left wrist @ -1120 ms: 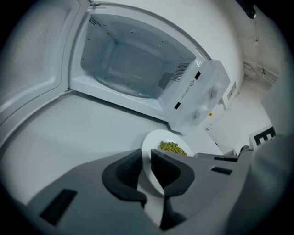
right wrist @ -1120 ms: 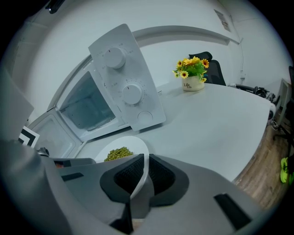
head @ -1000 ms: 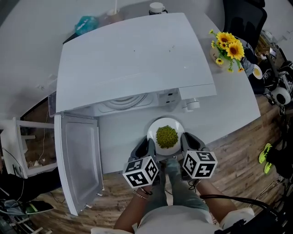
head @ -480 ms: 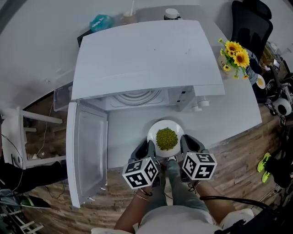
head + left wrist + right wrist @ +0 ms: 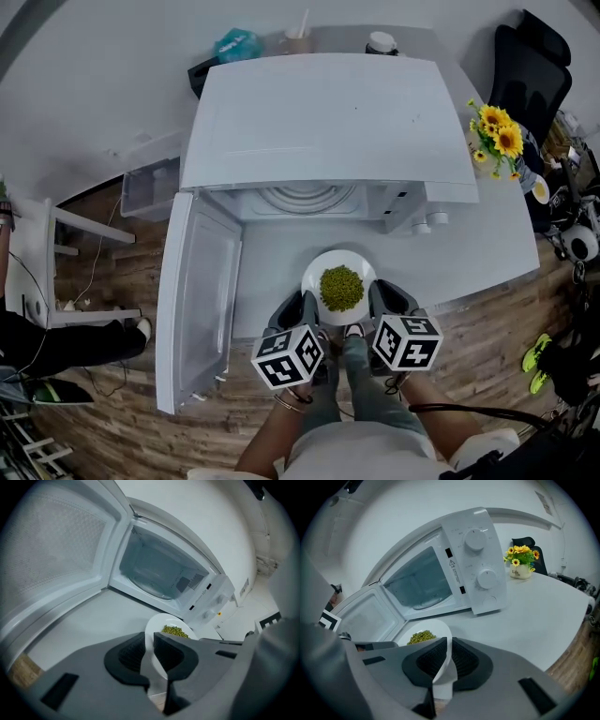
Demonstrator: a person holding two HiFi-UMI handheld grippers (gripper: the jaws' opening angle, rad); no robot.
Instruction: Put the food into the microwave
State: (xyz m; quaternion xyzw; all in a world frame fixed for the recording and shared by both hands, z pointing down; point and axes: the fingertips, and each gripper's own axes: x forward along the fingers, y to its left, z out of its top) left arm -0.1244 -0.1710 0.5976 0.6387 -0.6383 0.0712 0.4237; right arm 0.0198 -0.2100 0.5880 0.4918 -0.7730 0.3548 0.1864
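Note:
A white plate (image 5: 323,264) carrying a heap of green peas (image 5: 341,287) hangs over the white table in front of the microwave (image 5: 328,122). My left gripper (image 5: 307,310) is shut on the plate's left rim (image 5: 151,641), and my right gripper (image 5: 375,301) is shut on its right rim (image 5: 443,665). The peas (image 5: 175,631) (image 5: 421,637) lie in the plate's middle. The microwave door (image 5: 197,300) stands swung open to the left, and the cavity (image 5: 157,571) (image 5: 419,581) with its glass turntable (image 5: 307,198) holds nothing.
A pot of sunflowers (image 5: 497,131) stands at the table's right end (image 5: 520,562). Cups and a blue packet (image 5: 236,43) sit behind the microwave. A black chair (image 5: 534,66) is at far right. A clear bin (image 5: 150,187) and wooden floor lie to the left.
The view has shifted, so the microwave and its open door sit further right and nearer the centre. The plate stays gripped between both grippers, held in the same spot relative to me.

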